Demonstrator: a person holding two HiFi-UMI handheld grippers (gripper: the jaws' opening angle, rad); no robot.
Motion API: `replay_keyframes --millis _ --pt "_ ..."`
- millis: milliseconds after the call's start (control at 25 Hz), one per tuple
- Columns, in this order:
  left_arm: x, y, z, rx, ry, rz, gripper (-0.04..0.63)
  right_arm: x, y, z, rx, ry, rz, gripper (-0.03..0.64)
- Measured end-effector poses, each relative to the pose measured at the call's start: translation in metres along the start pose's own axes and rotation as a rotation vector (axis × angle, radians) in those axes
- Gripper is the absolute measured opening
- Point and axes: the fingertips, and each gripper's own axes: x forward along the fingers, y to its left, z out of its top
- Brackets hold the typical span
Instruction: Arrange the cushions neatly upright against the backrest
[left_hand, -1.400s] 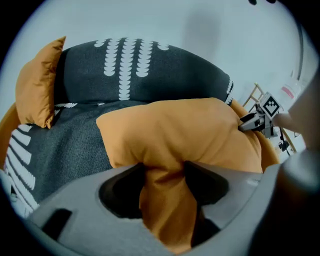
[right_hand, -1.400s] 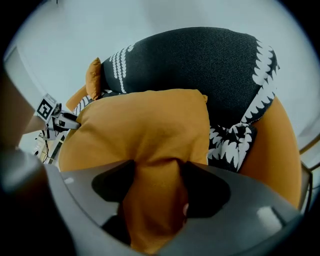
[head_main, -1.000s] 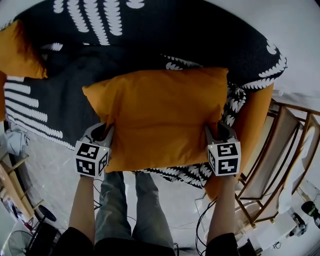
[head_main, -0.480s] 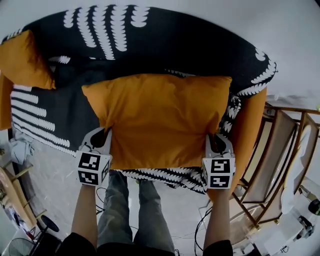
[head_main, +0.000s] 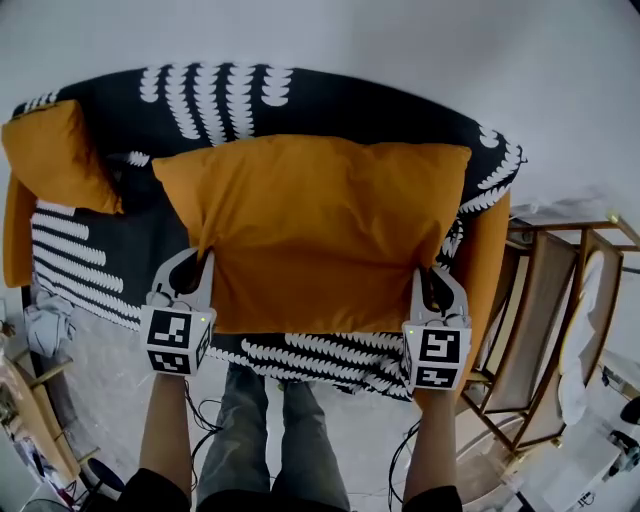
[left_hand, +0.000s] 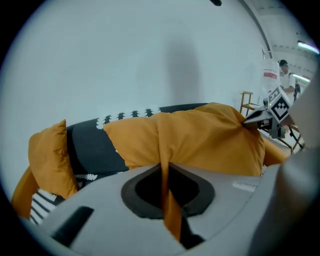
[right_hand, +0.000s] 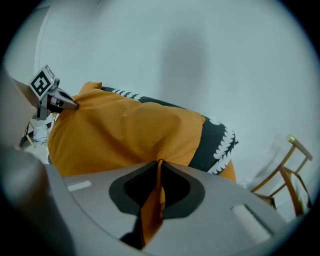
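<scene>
The left hand-held gripper (head_main: 193, 268) and the right hand-held gripper (head_main: 437, 283) are each clamped on a thin fold of the cushion (head_main: 320, 230). One holds each near corner, and the jaws of both have just been closing on the orange cloth that runs between them in the gripper views. Pinching the two corners likely keeps the cushion stretched flat between the hand-held grippers. It spreads ahead of them above the seat (head_main: 90, 265), its far edge toward the backrest (head_main: 330, 105) of the sofa. This probably lets it be tipped upright there without sagging or twisting. A second cushion (head_main: 55, 155) sits well to the outer side of the left hand-held gripper, leaning in the sofa's corner, untouched.
</scene>
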Motion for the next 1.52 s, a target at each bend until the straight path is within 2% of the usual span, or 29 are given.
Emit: replay_keyframes --millis 240,480,760,960,1160,1280,1400,1520 --pt "0.001 0.021 0.062 0.063 -0.093 0.000 0.023 -0.014 -0.018 0.047 0.041 -0.106 -0.103 0.037" --pt "0.032 0.043 0.089 0.099 -0.111 -0.011 0.023 0.010 -0.024 0.060 0.071 -0.095 -0.135 0.035" --pt "0.065 0.055 0.078 0.125 -0.056 -0.039 0.026 0.036 -0.017 0.048 0.099 -0.037 -0.130 0.035" --pt "0.085 0.065 0.062 0.088 -0.018 -0.075 0.026 0.054 -0.008 0.038 0.141 -0.001 -0.134 0.035" --pt "0.098 0.066 0.045 0.084 0.044 -0.105 0.031 0.068 -0.004 0.018 0.197 0.064 -0.129 0.040" --pt "0.104 0.069 0.042 0.027 0.039 -0.144 0.040 0.074 -0.004 0.013 0.219 0.069 -0.142 0.043" --pt "0.109 0.072 0.039 0.020 0.036 -0.152 0.070 0.078 -0.007 0.007 0.252 0.074 -0.155 0.052" --pt "0.109 0.074 0.036 0.024 0.050 -0.144 0.121 0.077 -0.009 -0.002 0.298 0.088 -0.162 0.097"
